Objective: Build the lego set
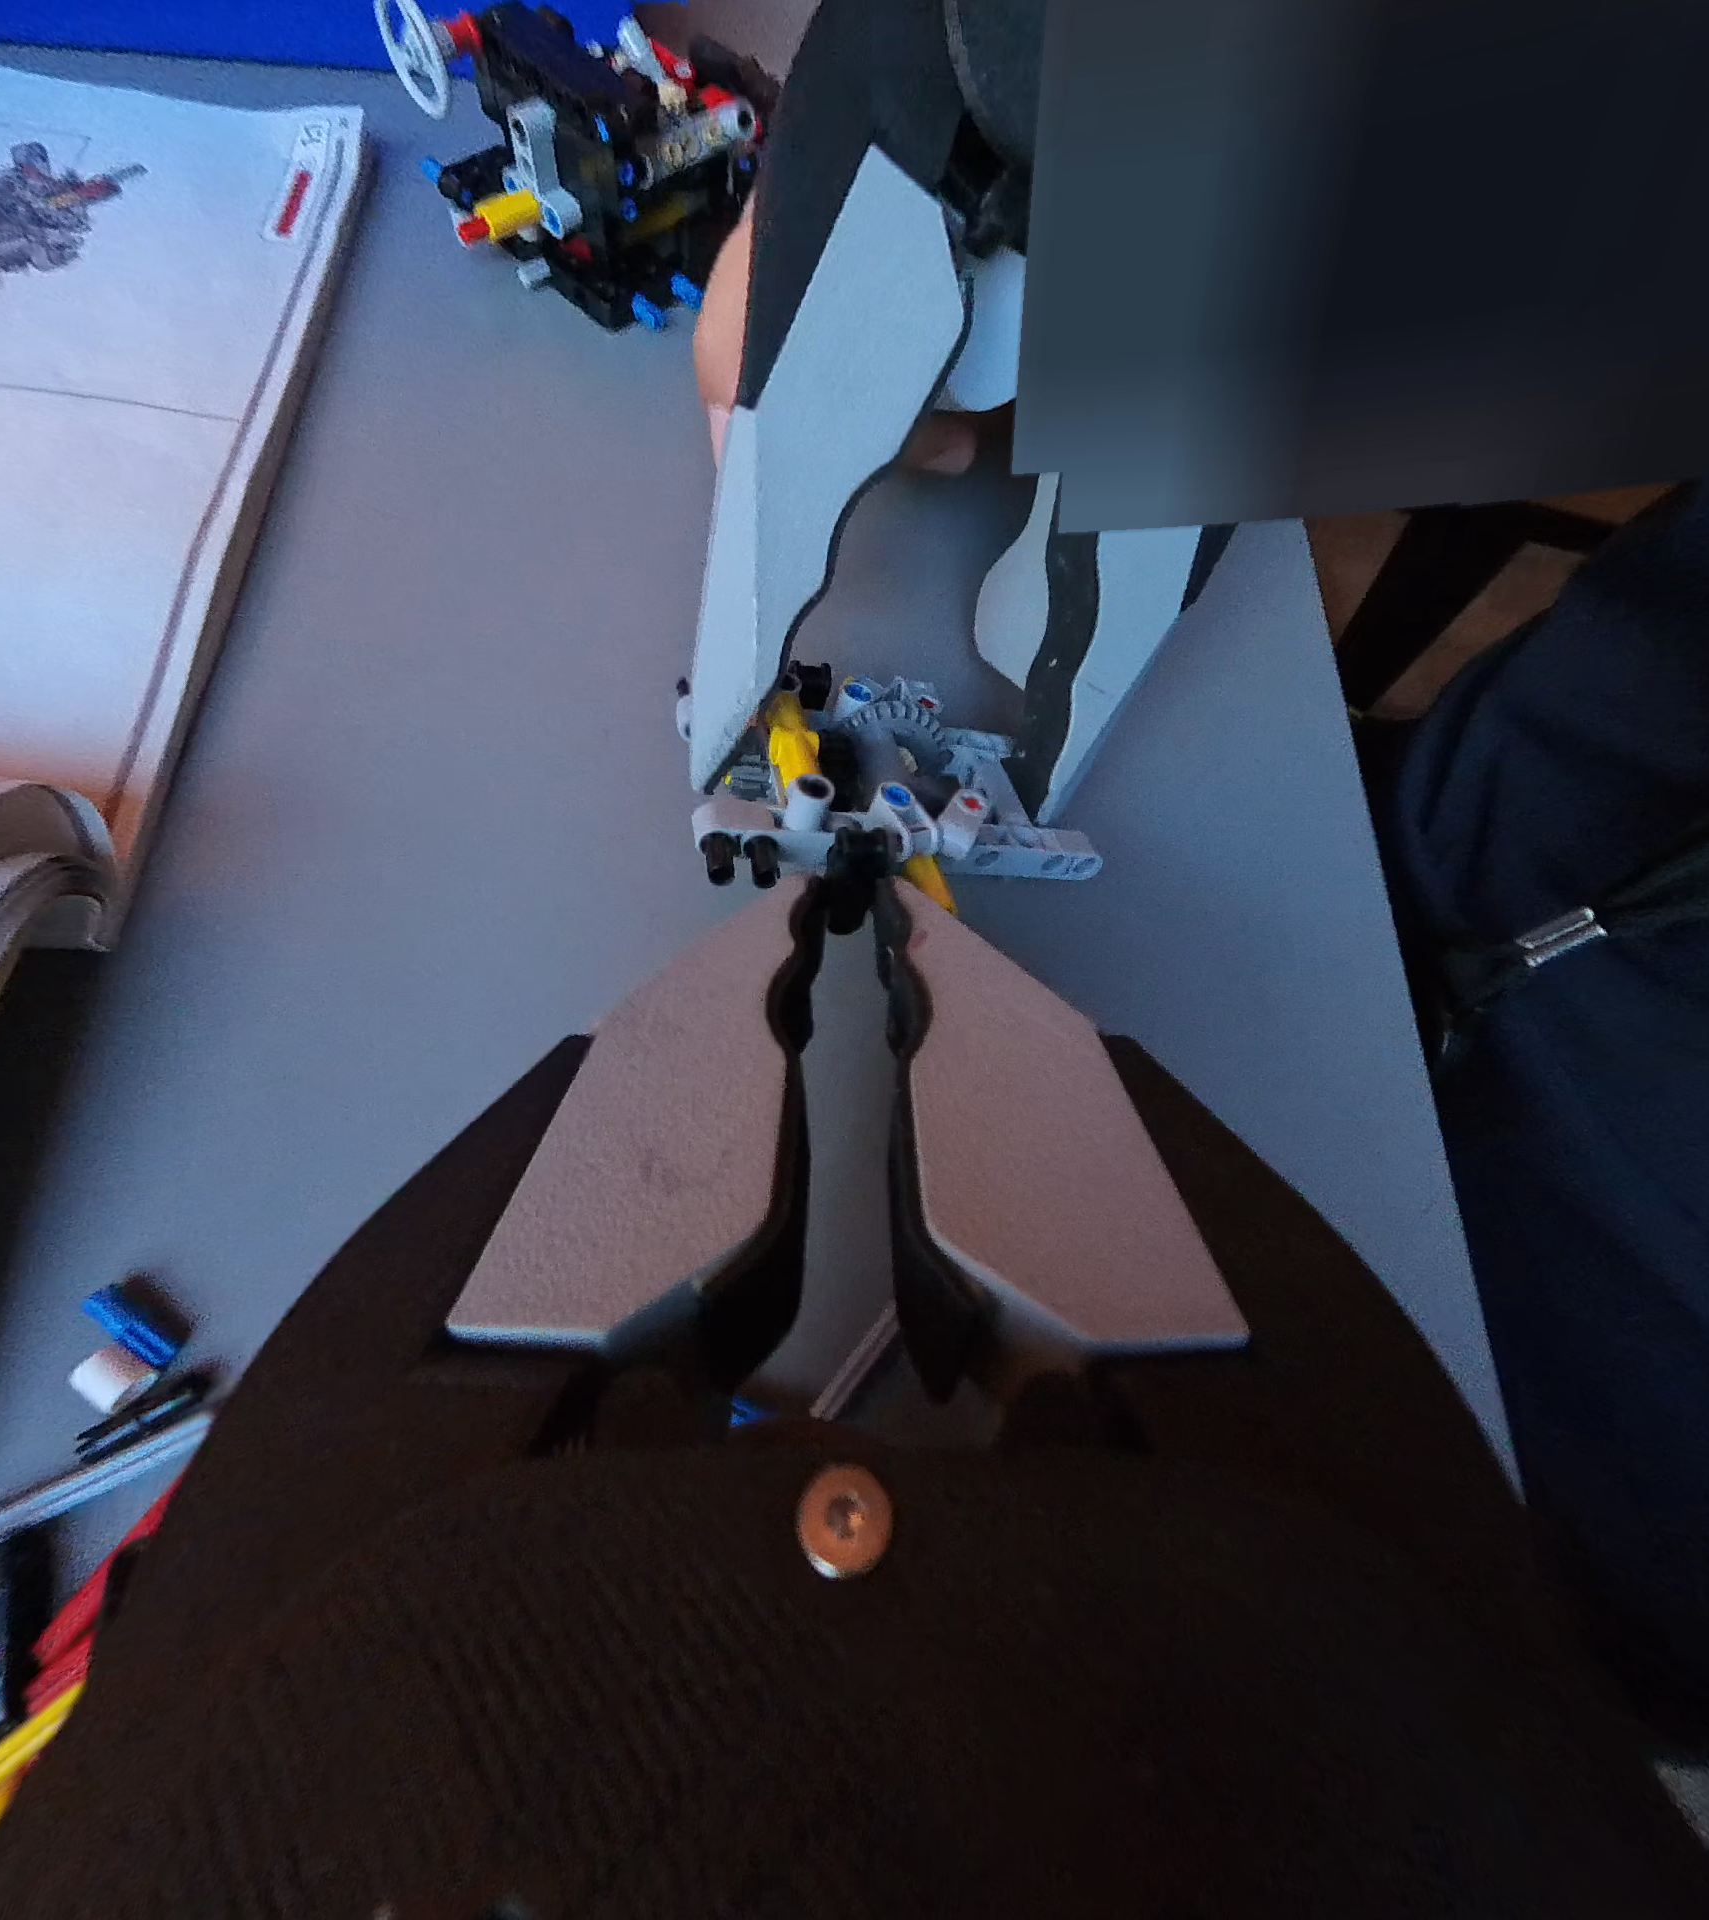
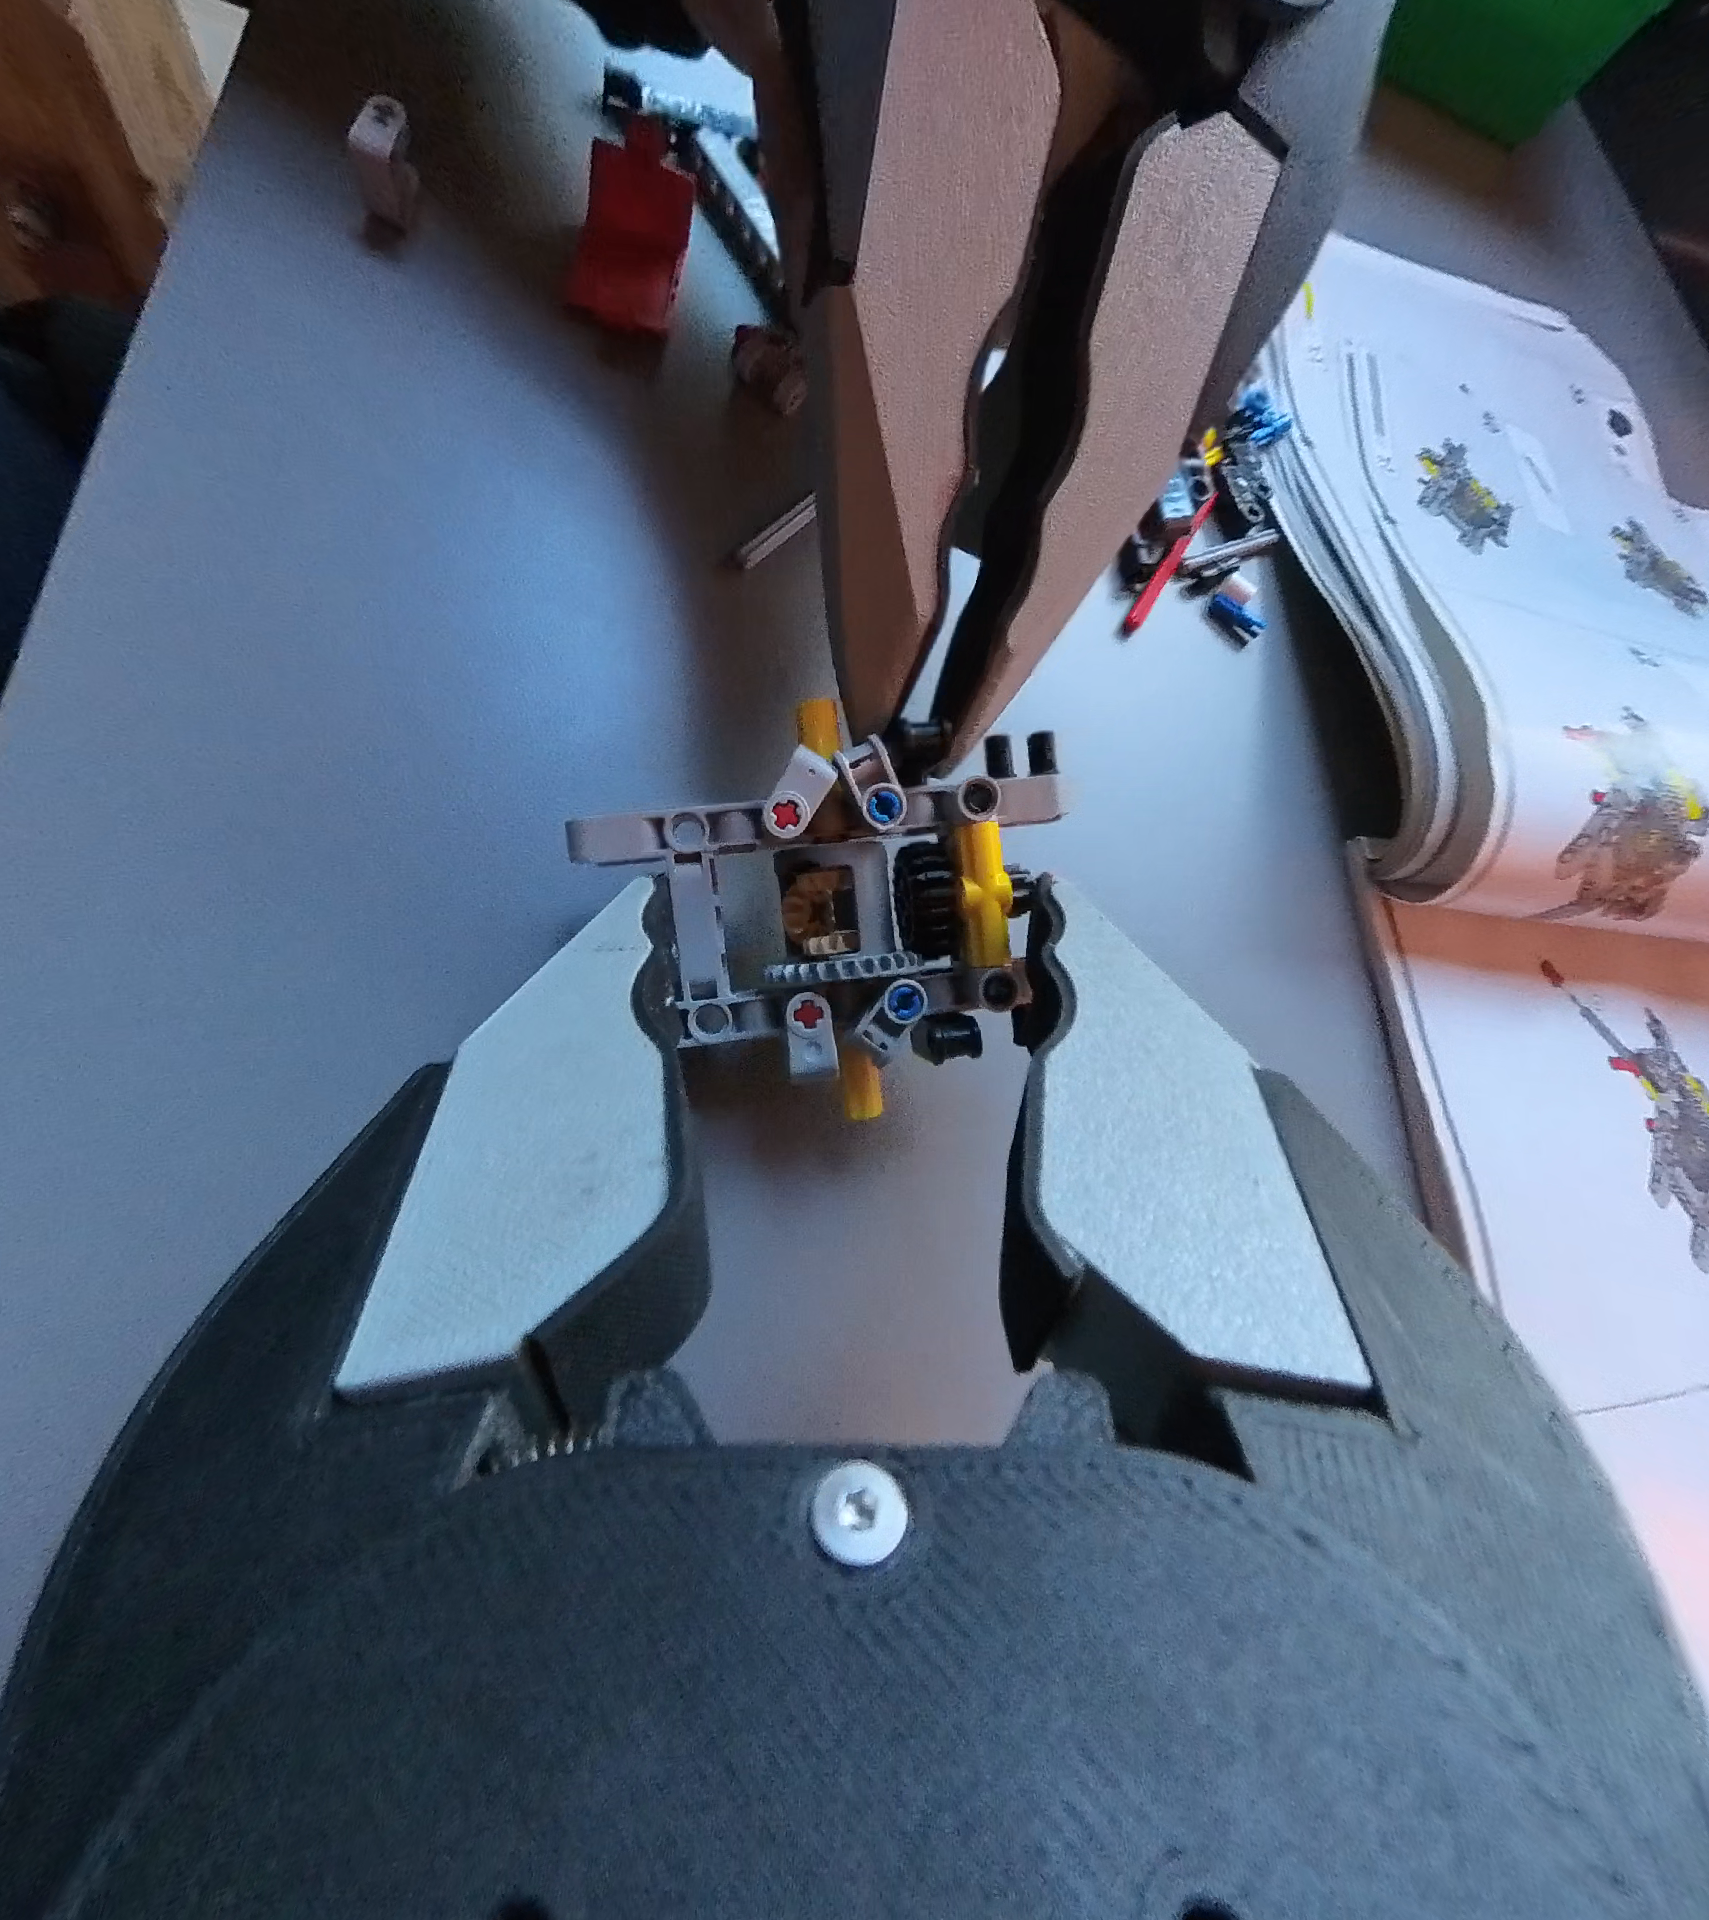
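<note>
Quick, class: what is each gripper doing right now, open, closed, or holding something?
Left gripper: fingers nearly closed on a small black pin at the grey gear assembly.
Right gripper: fingers spread wide, clamping that grey gear assembly by its sides.

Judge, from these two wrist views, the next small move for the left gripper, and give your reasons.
Probably a short push forward, seating the small black pin into the grey beam of the gear assembly. The left gripper pinches the pin right at the beam's edge, while the right gripper clamps the assembly's frame from both sides, steadying it on the table.
</note>
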Action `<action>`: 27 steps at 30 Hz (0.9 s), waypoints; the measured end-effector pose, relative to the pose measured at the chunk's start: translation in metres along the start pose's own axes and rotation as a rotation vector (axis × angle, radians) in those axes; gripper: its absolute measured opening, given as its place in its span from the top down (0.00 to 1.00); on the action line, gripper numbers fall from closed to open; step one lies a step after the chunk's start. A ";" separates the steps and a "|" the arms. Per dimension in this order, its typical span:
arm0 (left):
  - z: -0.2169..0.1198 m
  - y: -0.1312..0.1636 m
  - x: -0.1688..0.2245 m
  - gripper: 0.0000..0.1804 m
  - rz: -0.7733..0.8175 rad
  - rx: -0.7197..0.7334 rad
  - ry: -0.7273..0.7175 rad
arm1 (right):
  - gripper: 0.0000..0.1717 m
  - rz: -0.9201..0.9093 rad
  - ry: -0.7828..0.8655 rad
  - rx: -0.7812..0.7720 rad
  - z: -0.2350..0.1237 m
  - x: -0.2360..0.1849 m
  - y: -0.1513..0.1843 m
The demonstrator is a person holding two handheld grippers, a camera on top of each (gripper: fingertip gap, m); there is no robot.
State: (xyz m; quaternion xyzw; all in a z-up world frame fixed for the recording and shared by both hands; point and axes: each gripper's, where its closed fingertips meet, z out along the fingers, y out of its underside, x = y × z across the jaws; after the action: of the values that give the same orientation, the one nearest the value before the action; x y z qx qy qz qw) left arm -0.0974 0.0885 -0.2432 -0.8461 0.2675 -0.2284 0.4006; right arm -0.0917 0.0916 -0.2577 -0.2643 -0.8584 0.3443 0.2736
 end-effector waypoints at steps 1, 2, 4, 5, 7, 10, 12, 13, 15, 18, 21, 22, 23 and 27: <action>0.002 0.004 0.001 0.97 -0.016 -0.027 0.012 | 0.62 -0.004 -0.009 -0.010 0.002 -0.002 0.002; 0.003 0.007 0.001 0.97 -0.045 -0.046 0.027 | 0.62 -0.008 -0.012 -0.014 0.004 -0.004 0.002; 0.004 0.006 0.002 0.97 -0.149 -0.034 0.081 | 0.62 0.004 -0.023 -0.016 0.005 -0.005 0.002; 0.004 0.007 0.001 0.97 -0.179 -0.038 0.099 | 0.62 0.021 -0.032 -0.017 0.005 -0.005 0.003; 0.007 0.011 0.000 0.97 -0.104 -0.072 0.075 | 0.62 0.041 -0.046 -0.023 0.006 -0.006 0.004; 0.012 0.019 0.000 0.98 -0.025 -0.127 0.050 | 0.62 0.060 -0.076 -0.030 0.007 -0.009 0.004; 0.013 0.019 -0.001 0.98 -0.005 -0.123 0.043 | 0.62 0.063 -0.081 -0.033 0.007 -0.010 0.004; 0.014 0.018 -0.002 0.98 0.055 -0.126 0.011 | 0.62 0.067 -0.080 -0.031 0.007 -0.009 0.004; 0.014 0.018 -0.005 0.97 0.220 -0.148 -0.071 | 0.62 0.099 -0.102 -0.027 0.007 -0.007 0.005; 0.013 0.019 -0.006 0.97 0.293 -0.190 -0.120 | 0.62 0.147 -0.145 -0.022 0.007 -0.007 0.005; 0.013 0.019 -0.005 0.97 0.188 -0.152 -0.080 | 0.62 0.138 -0.140 -0.016 0.008 -0.007 0.005; 0.012 0.020 -0.004 0.97 0.154 -0.147 -0.063 | 0.62 0.137 -0.143 -0.014 0.008 -0.007 0.004; 0.012 0.020 -0.004 0.97 0.123 -0.143 -0.045 | 0.62 0.140 -0.150 -0.011 0.008 -0.008 0.004; 0.009 0.018 -0.004 0.97 0.048 -0.115 -0.001 | 0.62 0.169 -0.169 -0.004 0.008 -0.007 0.003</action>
State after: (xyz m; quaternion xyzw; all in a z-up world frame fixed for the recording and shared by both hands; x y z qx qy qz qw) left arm -0.0995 0.0864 -0.2639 -0.8611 0.3002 -0.2026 0.3569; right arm -0.0911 0.0857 -0.2668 -0.3065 -0.8536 0.3855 0.1698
